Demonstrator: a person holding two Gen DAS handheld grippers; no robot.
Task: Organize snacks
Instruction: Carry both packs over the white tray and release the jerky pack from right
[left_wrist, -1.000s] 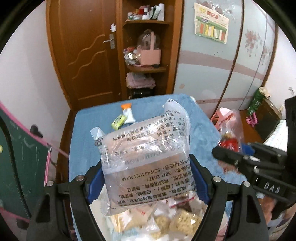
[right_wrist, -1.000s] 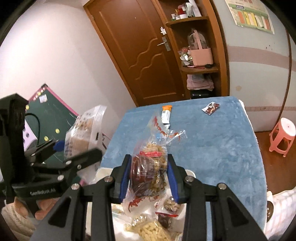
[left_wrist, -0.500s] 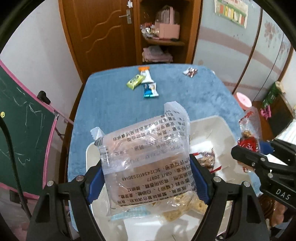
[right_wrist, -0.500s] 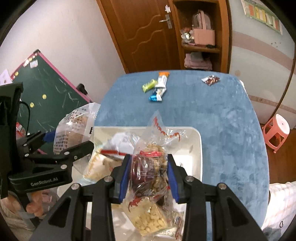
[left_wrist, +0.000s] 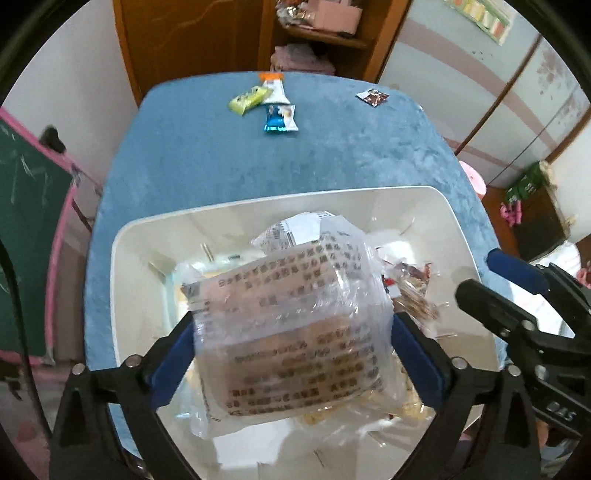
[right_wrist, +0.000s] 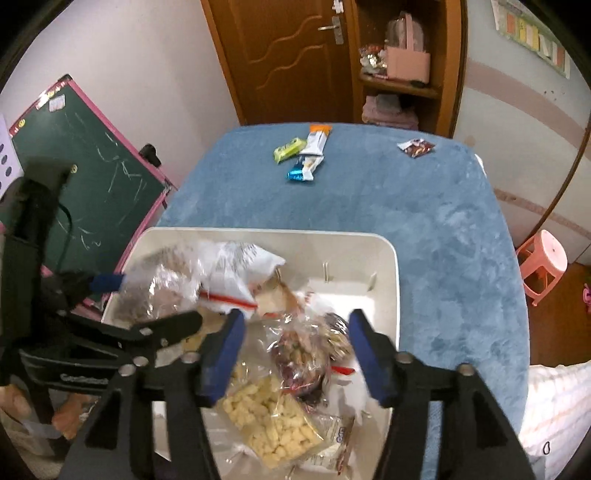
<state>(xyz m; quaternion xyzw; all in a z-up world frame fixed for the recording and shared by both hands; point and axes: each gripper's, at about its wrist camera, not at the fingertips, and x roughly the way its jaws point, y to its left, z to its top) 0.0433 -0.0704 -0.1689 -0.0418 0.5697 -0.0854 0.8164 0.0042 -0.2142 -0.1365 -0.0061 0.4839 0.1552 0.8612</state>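
A white bin sits on the blue table and holds several snack bags. My left gripper is over the bin with its fingers spread; a clear printed bag lies between them, blurred, the grip loosening or just let go. My right gripper is open above the bin's right side. The clear bag of dark and pale snacks lies loose between its fingers on the pile. A bag of yellow puffs lies below it.
Loose snacks lie at the far end of the blue table: a green bar, an orange-capped packet, a blue packet, a small dark packet. A chalkboard stands left, a pink stool right.
Both grippers came down over the bin. The right gripper opened and dropped its snack bag onto the pile. The left gripper's fingers widened around the printed bag.
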